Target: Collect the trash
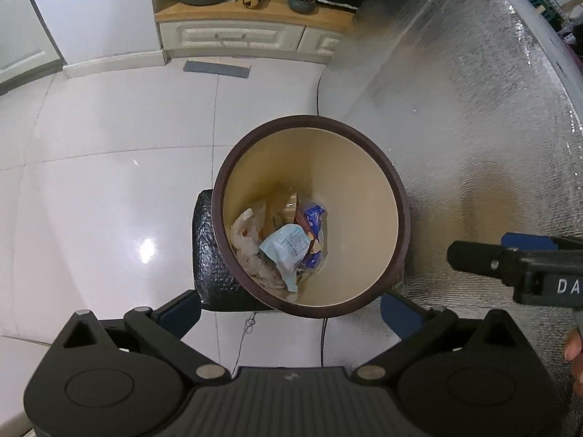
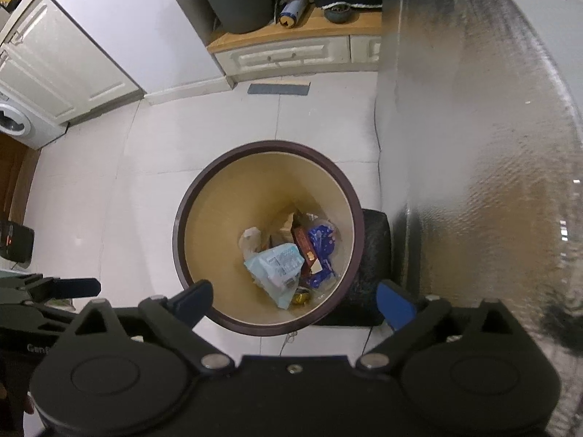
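Directly below both grippers stands the bin with wrappers at its bottom, the left gripper and right gripper spread wide (neither holding anything).

Glossy white tiled floor with thin grout lines and a bright spot of reflected lamp light. At the far end, a low cream cabinet with panelled drawers and a wooden top; on that top a dark grey bin, a spray can lying on its side and a small dark bowl. Just before the cabinet, a flat grey strip on the tiles. To the left, a plain white wall panel, then cream panelled doors and part of a white washing machine. Along the right, a tall silvery foil-like sheet, dimpled and faintly shining.
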Demonstrator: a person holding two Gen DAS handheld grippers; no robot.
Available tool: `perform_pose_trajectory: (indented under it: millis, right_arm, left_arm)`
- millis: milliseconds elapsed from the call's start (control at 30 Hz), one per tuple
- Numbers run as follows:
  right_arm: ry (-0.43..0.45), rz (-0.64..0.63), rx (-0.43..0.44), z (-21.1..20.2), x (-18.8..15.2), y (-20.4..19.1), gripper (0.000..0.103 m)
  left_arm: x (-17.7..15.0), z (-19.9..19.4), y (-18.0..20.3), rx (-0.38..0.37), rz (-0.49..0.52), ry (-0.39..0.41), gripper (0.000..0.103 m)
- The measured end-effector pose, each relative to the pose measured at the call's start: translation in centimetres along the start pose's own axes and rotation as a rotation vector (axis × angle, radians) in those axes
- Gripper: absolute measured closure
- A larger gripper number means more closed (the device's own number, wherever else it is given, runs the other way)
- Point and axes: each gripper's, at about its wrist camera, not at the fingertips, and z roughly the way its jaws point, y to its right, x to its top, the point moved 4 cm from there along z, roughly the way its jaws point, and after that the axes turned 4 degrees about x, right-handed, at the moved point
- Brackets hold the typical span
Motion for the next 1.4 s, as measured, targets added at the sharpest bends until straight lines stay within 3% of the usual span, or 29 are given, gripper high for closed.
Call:
perform_pose_trajectory:
  millis: [100, 667, 967, 1400]
  right_arm:
    - [0.016, 0.001, -0.004, -0.8, -0.1, -0.2, 0.000]
    - [0.096, -0.042, -0.045, -5.3, -1.0, -1.4, 0.000]
    - [0.141, -0.073, -0.069, -8.9, -1.9, -2.2, 0.000]
    - [0.240, -0.094, -0.108, -17.2, -4.5, -2.5, 0.000]
  left_arm:
    - [-0.2, -0.7, -0.1, 0.003, 0.002, 0.009, 0.000]
    - [-1.6, -6.1, -1.9, 0.046, -0.017, 0.081, 0.000]
    - [-2.1, -10.8, -2.0, 0.065, -0.028, 0.179, 0.000]
    - [-5.1, -17.9, 0.9, 0.070, -0.030, 0.314, 0.000]
